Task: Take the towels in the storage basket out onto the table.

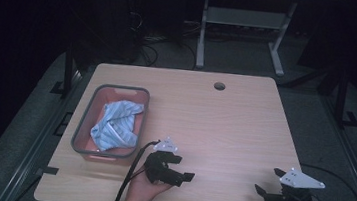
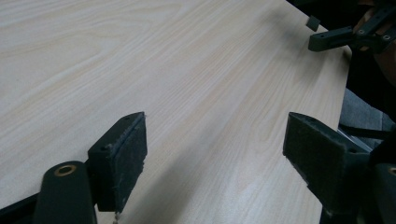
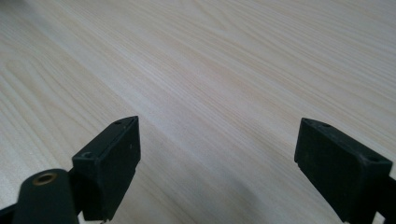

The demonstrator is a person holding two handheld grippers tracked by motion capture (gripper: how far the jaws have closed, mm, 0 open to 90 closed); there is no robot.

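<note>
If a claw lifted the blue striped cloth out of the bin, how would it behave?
The crumpled blue-and-white striped cloth would probably drape and hang limp, judging by its soft folds. It looks light, so the grey-rimmed orange plastic bin would likely stay put. One pinch may lift only a corner.

High view: fixed overhead, looking forward and down from the near side. The whole worktop (image 1: 225, 115) is in frame, floor and a desk frame (image 1: 242, 27) along the top, forearms at the bottom edge.

Left gripper view: low and close over the wood, looking along its own fingers (image 2: 123, 158) at lower left and lower right. The right gripper (image 2: 348, 37) sits at upper right of the frame, by the worktop edge.

Right gripper view: equally low, close, fingers (image 3: 112, 163) at the bottom corners, bare wood grain beyond.

Shared: all three views take in the worktop's near strip.
</note>
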